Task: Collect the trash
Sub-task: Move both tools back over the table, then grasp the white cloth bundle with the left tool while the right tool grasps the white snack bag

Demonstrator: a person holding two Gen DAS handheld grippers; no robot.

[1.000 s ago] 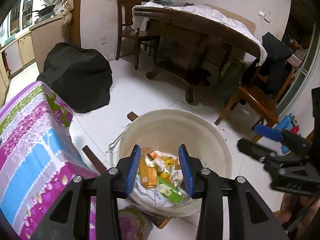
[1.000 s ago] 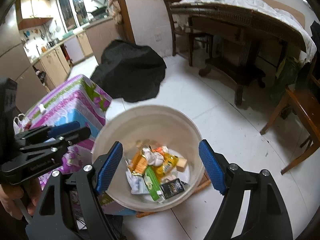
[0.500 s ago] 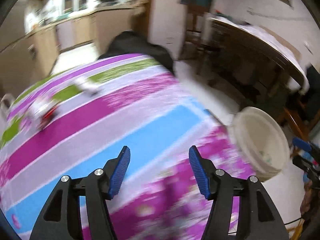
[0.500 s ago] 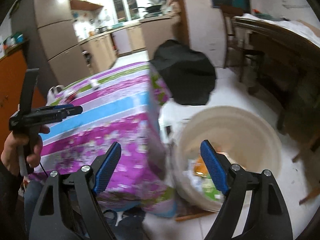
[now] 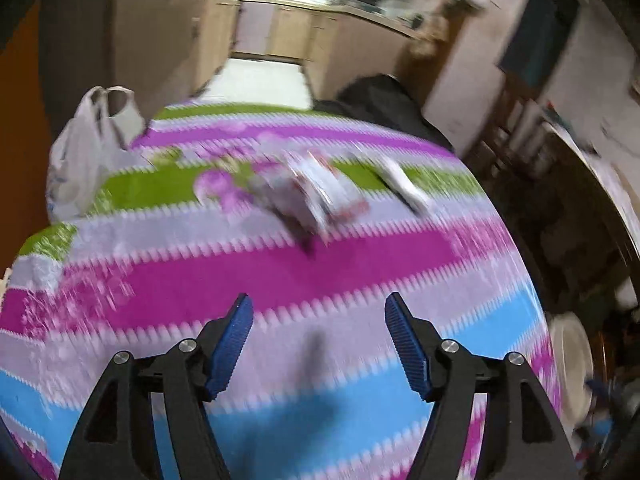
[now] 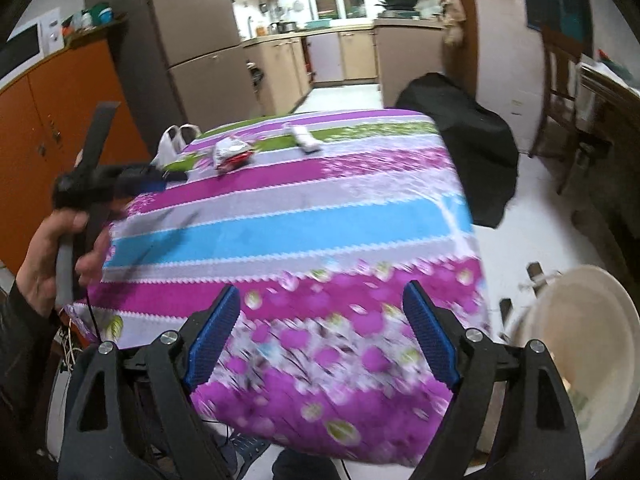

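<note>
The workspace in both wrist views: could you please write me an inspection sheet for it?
Surface: table under a striped floral tablecloth, bare over most of its near part.
Job's things: crumpled red-and-white wrapper and small white wrapper lie apart at the far end; cream trash bucket on the floor, right of the table.
Clutter: white plastic bag at the far left corner.
Grippers: left gripper open, empty, above the cloth; right gripper open, empty, over the near edge.
Cables: thin wires hang below the table's left corner.
Surroundings: black covered bundle on the floor; orange cabinet; kitchen beyond.
</note>
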